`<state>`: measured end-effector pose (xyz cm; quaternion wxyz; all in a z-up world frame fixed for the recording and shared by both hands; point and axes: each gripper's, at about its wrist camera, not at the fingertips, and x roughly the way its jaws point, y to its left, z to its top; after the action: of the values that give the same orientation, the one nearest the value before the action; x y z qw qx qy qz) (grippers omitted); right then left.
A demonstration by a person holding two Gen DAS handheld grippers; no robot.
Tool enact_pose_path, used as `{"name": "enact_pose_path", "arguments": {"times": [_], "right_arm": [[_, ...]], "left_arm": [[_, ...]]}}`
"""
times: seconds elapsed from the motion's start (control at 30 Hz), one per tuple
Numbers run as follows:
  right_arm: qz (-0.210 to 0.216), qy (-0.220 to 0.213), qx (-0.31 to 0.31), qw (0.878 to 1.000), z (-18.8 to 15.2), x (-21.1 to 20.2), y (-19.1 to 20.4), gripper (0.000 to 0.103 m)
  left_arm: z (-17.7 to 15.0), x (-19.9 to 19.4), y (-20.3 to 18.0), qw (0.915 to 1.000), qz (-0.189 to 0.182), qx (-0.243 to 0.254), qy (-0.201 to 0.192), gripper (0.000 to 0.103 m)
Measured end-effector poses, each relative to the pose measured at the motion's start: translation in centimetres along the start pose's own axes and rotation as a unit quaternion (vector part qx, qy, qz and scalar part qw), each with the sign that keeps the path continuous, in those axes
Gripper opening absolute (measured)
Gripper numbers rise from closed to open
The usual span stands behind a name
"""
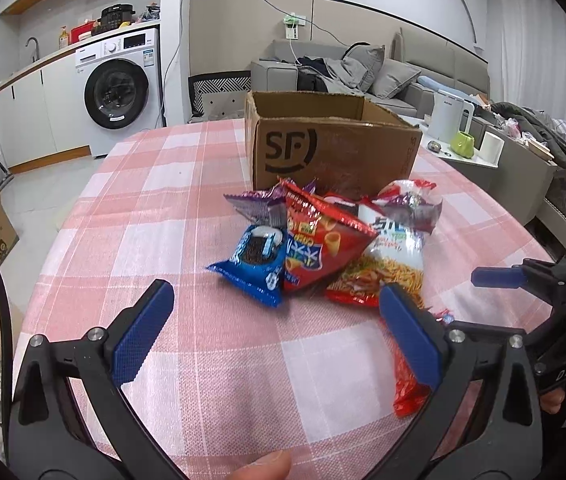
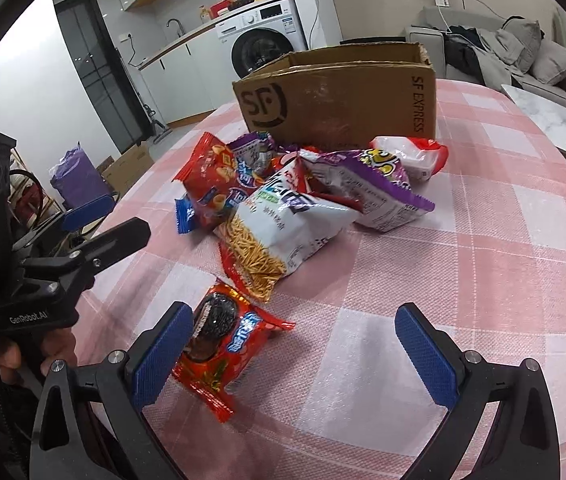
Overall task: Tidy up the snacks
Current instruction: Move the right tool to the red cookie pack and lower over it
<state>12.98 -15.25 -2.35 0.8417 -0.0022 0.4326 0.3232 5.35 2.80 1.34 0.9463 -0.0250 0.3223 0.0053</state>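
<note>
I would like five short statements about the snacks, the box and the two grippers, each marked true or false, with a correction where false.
1. The cardboard box is open at the top. True.
2. The left gripper is shut on the blue cookie packet. False: it is open and holds nothing.
3. The red cookie packet lies apart from the snack pile, nearest the right gripper. True.
4. The snack pile lies inside the box. False: it lies on the checked tablecloth in front of the box.
5. The right gripper is open. True.
</note>
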Motion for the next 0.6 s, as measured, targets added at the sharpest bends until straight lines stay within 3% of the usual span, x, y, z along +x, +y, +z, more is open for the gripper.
{"name": "enact_pose_path", "arguments": {"times": [0.4, 0.6], "right_arm": [[-0.001, 0.022, -0.012, 1.000, -0.4, 2.2, 2.4, 0.103], [-0.035, 0.025, -0.032, 0.999, -0.5, 2.5, 3.0, 0.103]], "left_arm": [[-1.7, 1.1, 1.0, 0.9997, 0.005, -0.015, 0.019, 0.102], [-1.7, 1.5, 1.6, 0.9994, 0.002, -0.025, 0.026, 0.102]]}}
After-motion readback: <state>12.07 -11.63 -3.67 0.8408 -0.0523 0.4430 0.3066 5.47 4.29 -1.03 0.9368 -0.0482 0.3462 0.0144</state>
